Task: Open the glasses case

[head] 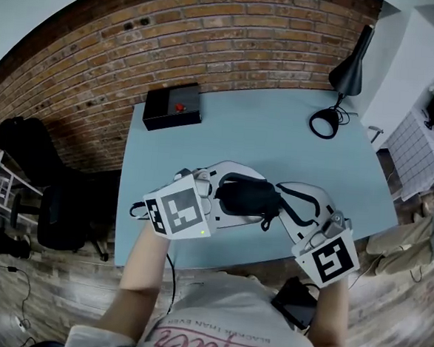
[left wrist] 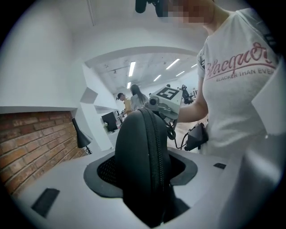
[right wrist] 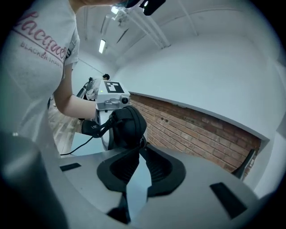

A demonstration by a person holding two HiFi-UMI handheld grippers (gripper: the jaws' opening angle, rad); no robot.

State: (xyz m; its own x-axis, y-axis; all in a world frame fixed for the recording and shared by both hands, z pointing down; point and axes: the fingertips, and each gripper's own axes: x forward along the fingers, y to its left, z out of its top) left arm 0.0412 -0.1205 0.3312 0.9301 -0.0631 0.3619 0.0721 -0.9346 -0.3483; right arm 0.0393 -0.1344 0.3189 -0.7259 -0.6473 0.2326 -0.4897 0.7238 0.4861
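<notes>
Left gripper (left wrist: pixel 144 175) clamps the glasses case (head: pixel 249 196) — long axis aimed at the right gripper (right wrist: pixel 137 157); that one's jaws stand parted, empty, just at its end

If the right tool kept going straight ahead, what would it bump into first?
The black glasses case. It sits just off the tips of the right tool, whose jaws stand a little apart. So the tool would probably hit the case's near end almost at once.

A pale blue table (head: pixel 279 136) stands against a red brick wall (head: pixel 234 37) on a wood-plank floor (head: pixel 61 284).
</notes>
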